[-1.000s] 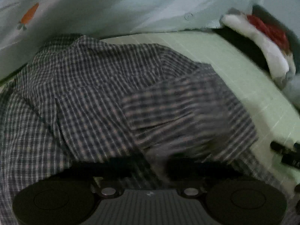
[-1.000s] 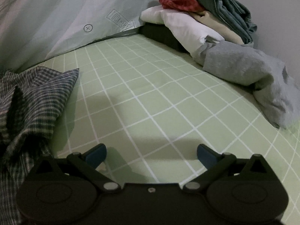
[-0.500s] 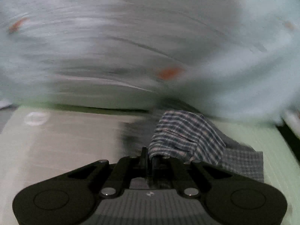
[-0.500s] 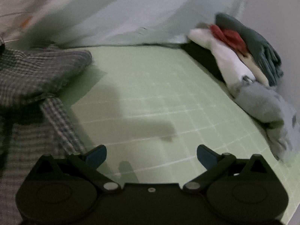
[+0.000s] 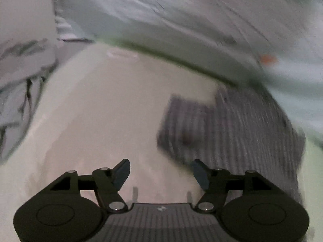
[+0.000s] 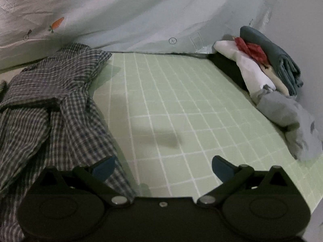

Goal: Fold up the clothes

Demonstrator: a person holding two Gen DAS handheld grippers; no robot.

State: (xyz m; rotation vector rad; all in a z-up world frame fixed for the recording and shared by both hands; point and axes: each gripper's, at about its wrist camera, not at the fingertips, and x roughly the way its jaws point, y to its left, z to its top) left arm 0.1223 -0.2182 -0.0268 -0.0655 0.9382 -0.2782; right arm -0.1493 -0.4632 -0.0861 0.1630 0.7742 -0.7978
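A dark checked shirt (image 6: pixel 50 104) lies crumpled on the left of the green grid sheet (image 6: pixel 173 109). In the blurred left wrist view the same checked shirt (image 5: pixel 232 129) lies ahead and to the right. My left gripper (image 5: pixel 160 169) hangs over the pale bed surface with its jaws opening and nothing between them. My right gripper (image 6: pixel 162 166) stands open above the sheet, its left fingertip (image 6: pixel 105 166) over the shirt's edge, nothing held.
A pile of clothes (image 6: pixel 268 70), white, red, beige, teal and grey, sits at the right against the wall. A pale quilt with carrot prints (image 6: pixel 121 16) rises along the back. Crumpled pale bedding (image 5: pixel 18 84) lies at the left in the left wrist view.
My left gripper was shut on a fold of the checked shirt, swung left with it, and now has let go and stands apart. The right gripper turned left toward the shirt, staying open.
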